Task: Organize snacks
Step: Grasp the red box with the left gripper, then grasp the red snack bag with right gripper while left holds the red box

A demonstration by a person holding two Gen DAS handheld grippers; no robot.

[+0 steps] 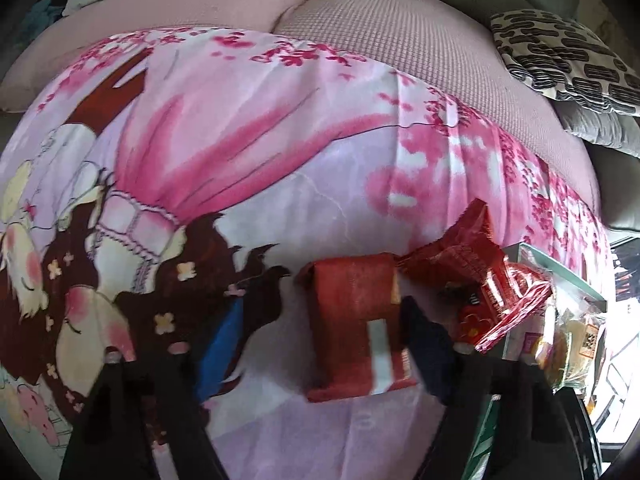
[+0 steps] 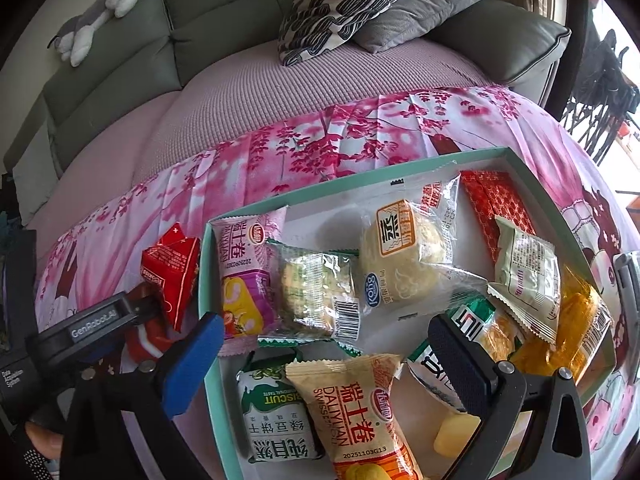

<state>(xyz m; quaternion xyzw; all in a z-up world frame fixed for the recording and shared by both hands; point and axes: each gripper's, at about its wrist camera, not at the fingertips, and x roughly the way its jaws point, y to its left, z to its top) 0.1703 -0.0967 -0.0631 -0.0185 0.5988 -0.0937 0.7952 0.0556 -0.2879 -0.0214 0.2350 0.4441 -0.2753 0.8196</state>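
Teal tray (image 2: 532,168) nearly full, 2 red packets left outside on the pink cloth (image 1: 280,140).
My left gripper (image 1: 320,336) straddles the flat red packet (image 1: 352,320); jaws partly closed, can't tell if the pads bite yet. Crinkled red packet (image 1: 480,276) sits beside the tray. My right gripper (image 2: 324,344) hovers released over the tray's snacks.

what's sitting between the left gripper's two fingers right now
In the left wrist view, a flat red snack packet with a pale stripe lies on the pink cloth between the left gripper fingers; whether the pads press it is unclear.
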